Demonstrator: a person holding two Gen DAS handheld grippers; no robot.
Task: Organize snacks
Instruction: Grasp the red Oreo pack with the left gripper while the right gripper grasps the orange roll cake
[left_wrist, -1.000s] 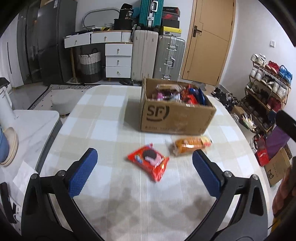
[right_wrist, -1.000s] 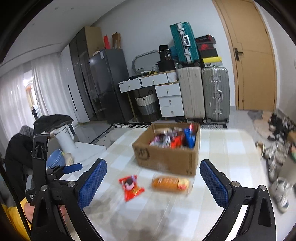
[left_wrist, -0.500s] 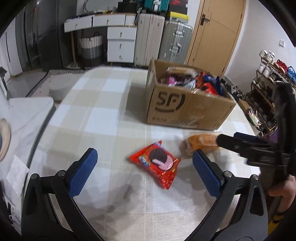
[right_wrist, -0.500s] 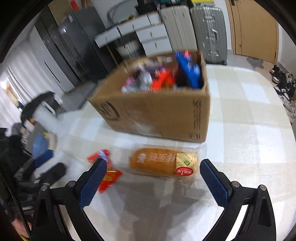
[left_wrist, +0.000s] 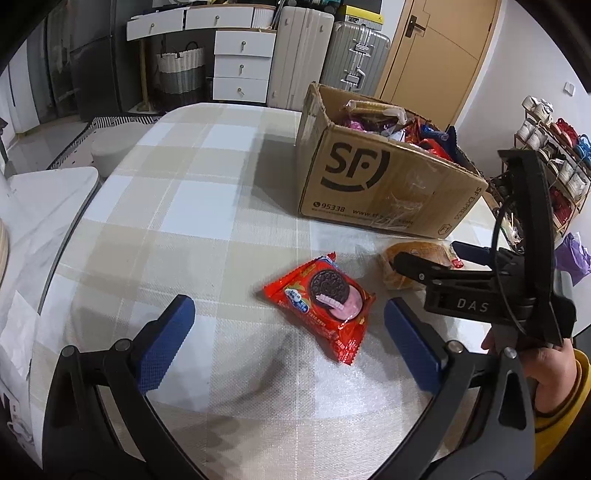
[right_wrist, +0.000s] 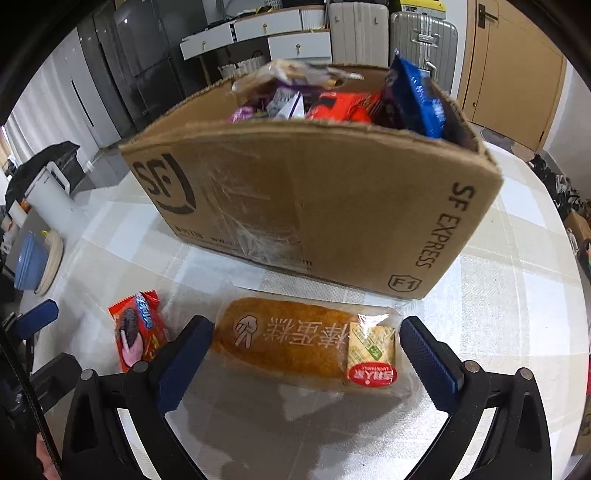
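A red Oreo packet (left_wrist: 322, 300) lies flat on the checked tablecloth, just ahead of my open left gripper (left_wrist: 291, 339). An orange wrapped cake (right_wrist: 310, 347) lies in front of the SF cardboard box (right_wrist: 295, 206), which is full of snack packets. My right gripper (right_wrist: 306, 363) is open, low over the table, with one finger at each end of the cake. In the left wrist view the right gripper (left_wrist: 428, 260) reaches over the cake (left_wrist: 417, 258) beside the box (left_wrist: 373, 184). The Oreo packet also shows in the right wrist view (right_wrist: 138, 328).
The table's rounded edge (left_wrist: 66, 243) runs along the left, with a white counter (left_wrist: 40, 199) beyond it. Blue bowls on a wooden board (right_wrist: 35, 262) stand off to the left. Suitcases, drawers and a shoe rack (left_wrist: 554, 155) stand behind the table.
My right gripper has dropped down and moved in to straddle the cake. My left gripper has moved closer to the Oreo packet. Both stay open.
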